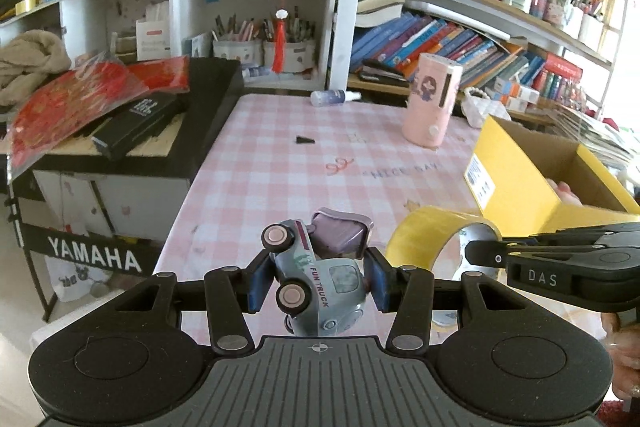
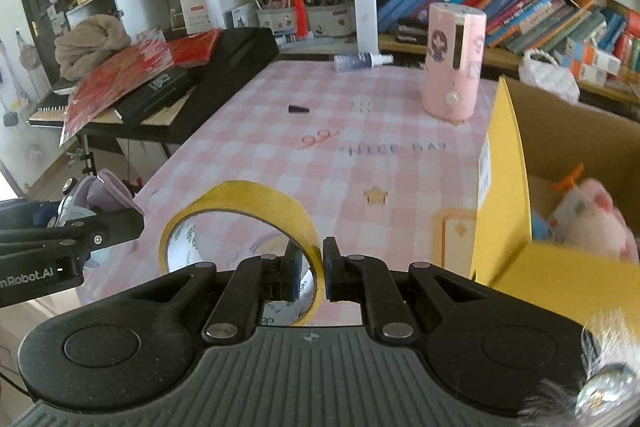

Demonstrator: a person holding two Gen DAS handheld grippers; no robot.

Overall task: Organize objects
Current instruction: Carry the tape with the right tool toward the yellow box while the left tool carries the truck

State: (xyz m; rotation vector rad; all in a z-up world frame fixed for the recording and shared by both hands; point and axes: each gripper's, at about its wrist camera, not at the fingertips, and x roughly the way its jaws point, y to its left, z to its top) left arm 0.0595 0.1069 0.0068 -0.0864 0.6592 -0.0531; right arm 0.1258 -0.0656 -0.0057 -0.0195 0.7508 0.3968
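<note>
My left gripper (image 1: 316,283) is shut on a pale blue toy truck (image 1: 320,283) with a purple back, tipped on its side, held above the near edge of the pink checked table (image 1: 280,167). My right gripper (image 2: 312,267) is shut on the rim of a yellow tape roll (image 2: 240,203), held upright over the table; the roll also shows in the left wrist view (image 1: 432,231). A yellow cardboard box (image 2: 500,195) stands open at the right, with a pink plush toy (image 2: 600,227) inside. The truck shows at the left in the right wrist view (image 2: 80,199).
A pink cylinder container (image 2: 454,63) stands at the far right of the table. A small black wedge (image 2: 298,109) and a spray bottle (image 2: 360,61) lie farther back. A black keyboard (image 2: 192,83) with red papers is left of the table. Bookshelves (image 1: 460,39) line the back.
</note>
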